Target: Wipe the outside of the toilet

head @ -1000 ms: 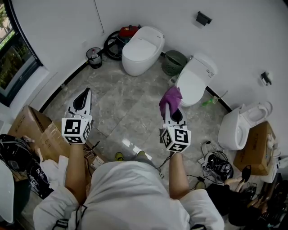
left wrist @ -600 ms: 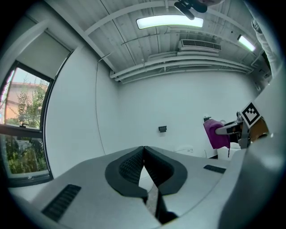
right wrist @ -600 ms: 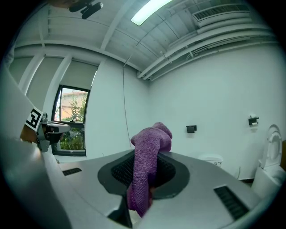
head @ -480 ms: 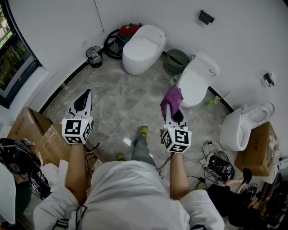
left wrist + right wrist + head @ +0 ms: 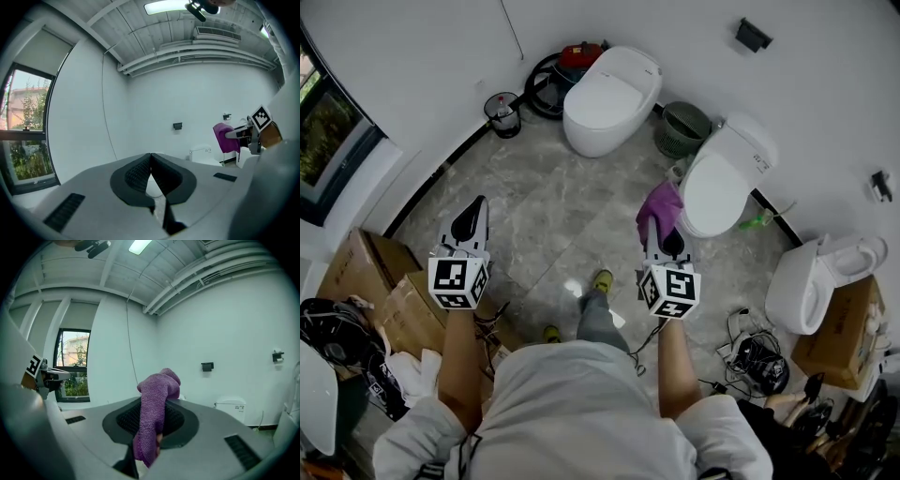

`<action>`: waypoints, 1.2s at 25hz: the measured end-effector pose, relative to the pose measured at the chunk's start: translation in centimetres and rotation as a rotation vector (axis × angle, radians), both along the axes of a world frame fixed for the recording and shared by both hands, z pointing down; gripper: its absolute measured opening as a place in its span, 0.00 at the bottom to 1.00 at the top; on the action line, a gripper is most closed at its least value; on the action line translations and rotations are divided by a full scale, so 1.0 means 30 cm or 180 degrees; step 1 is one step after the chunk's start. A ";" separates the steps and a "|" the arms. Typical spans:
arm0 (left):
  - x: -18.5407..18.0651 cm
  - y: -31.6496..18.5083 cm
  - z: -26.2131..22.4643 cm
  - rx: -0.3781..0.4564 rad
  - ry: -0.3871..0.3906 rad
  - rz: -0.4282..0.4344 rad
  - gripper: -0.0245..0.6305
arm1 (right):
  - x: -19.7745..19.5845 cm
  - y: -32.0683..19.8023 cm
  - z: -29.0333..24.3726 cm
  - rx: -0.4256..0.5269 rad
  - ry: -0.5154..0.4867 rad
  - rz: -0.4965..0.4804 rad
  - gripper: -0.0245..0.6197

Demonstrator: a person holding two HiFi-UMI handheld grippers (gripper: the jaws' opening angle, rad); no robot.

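Observation:
Three white toilets stand along the curved wall: one at the back (image 5: 609,98), a lidded one (image 5: 724,183) just beyond my right gripper, and an open one (image 5: 814,277) at the right. My right gripper (image 5: 661,225) is shut on a purple cloth (image 5: 662,203), which drapes over the jaw tips (image 5: 157,416) in the right gripper view. My left gripper (image 5: 472,217) is shut with nothing in it; its pads meet (image 5: 151,171) in the left gripper view. Both are held above the grey marble floor.
A green waste basket (image 5: 683,129) sits between the back two toilets. A small bin (image 5: 503,114) and a red vacuum with hose (image 5: 563,67) are by the wall. Cardboard boxes (image 5: 384,295) lie at left, another box (image 5: 844,328) and cables (image 5: 755,352) at right.
The person has stepped forward, a foot now showing on the floor. The toilets have shifted right and nearer in the head view. Both grippers keep their pose and state.

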State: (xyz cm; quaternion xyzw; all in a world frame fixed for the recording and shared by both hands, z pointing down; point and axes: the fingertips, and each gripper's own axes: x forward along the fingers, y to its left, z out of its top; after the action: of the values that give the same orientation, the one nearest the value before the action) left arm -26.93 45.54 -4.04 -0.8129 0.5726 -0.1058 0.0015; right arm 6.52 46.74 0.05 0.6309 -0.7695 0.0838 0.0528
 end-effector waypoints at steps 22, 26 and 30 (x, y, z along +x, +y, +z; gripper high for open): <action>0.375 -0.782 0.169 -0.0329 -0.0151 -0.0108 0.06 | 0.367 -0.843 0.201 -0.0261 -0.0335 -0.0149 0.17; 0.353 -0.850 0.204 -0.0394 -0.0121 -0.0149 0.06 | 0.360 -0.925 0.224 -0.0286 -0.0355 -0.0156 0.17; 0.292 -0.933 0.263 -0.0498 -0.0027 -0.0210 0.06 | 0.320 -1.009 0.248 -0.0316 -0.0328 -0.0171 0.17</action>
State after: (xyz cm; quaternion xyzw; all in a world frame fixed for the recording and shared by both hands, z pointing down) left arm -18.18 17.56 3.85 -0.7908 0.5891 -0.1537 -0.0631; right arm 16.12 16.47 7.49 0.6015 -0.7828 0.1527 0.0466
